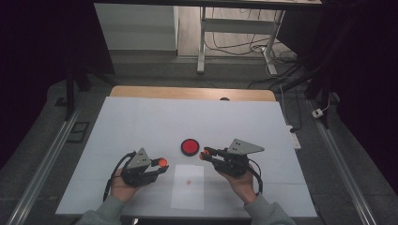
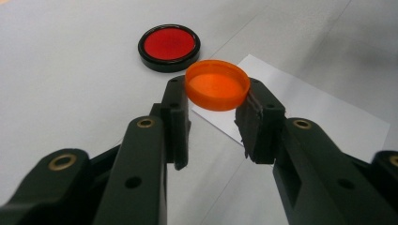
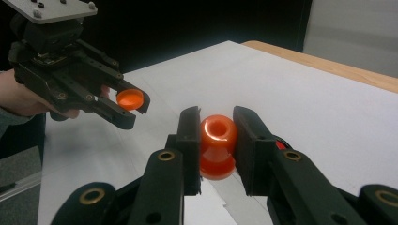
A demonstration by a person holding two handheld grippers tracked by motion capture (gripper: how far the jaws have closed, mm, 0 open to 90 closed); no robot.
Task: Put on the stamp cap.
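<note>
left tongs (image 2: pixel 213 110) pinching orange cap (image 2: pixel 217 84) by rim, above counter (image 1: pixel 141 122); right tongs (image 3: pixel 217 136) clamped on small orange bottle (image 3: pixel 218 145) at neck; both look light, stiff, slick plastic, so keep grip square, gentle

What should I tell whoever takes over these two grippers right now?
Left gripper: shut on the orange cap, held by its rim, hollow side up, above the table.
Right gripper: shut on the small orange bottle, gripped at the neck, mouth open and facing the camera.
On the white table: a red disc with a black rim lies between the two grippers; a white paper sheet lies nearer the person.
Done: cap and bottle are each in hand, apart from one another.
Left, as it looks: bring cap and bottle mouth together and close it. That is a guess from how they are held.
</note>
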